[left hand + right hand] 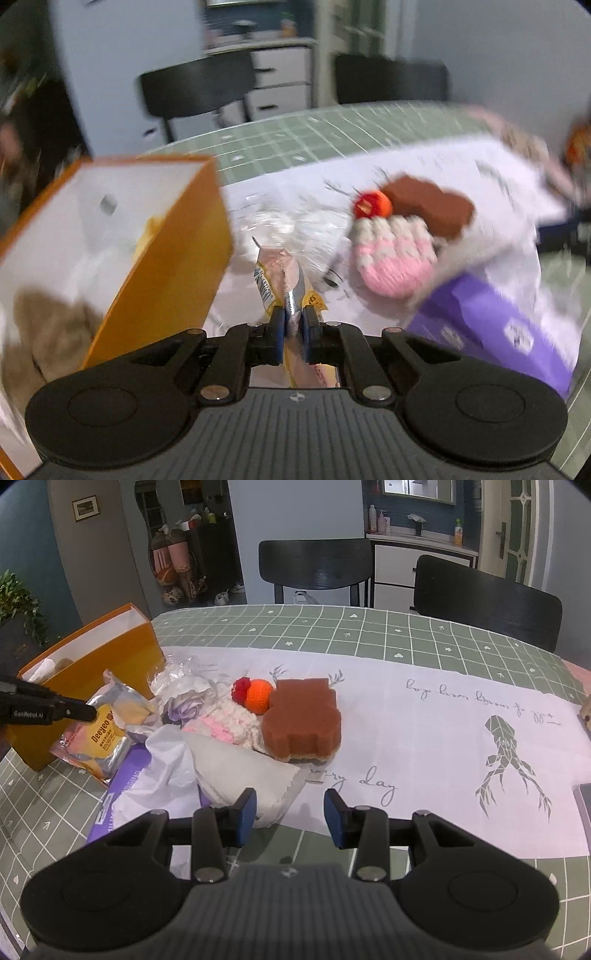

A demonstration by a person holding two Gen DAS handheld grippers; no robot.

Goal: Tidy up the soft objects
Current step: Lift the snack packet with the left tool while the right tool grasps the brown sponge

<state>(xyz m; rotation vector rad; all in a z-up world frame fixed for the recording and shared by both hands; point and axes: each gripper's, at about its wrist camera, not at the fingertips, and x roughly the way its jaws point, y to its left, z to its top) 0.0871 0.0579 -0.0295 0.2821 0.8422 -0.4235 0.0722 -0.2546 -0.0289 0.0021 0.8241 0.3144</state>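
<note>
Left wrist: left hand-held gripper (294, 321) clamps foil packet (275, 273); right hand-held gripper (290, 819) agape, empty.

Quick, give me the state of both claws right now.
Left claw: closed on the snack packet.
Right claw: open, holding nothing.

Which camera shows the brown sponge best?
The right wrist view: the brown sponge is sharp and whole there, leaning on the crocheted toy. The left wrist view shows it blurred, near the right side.
</note>
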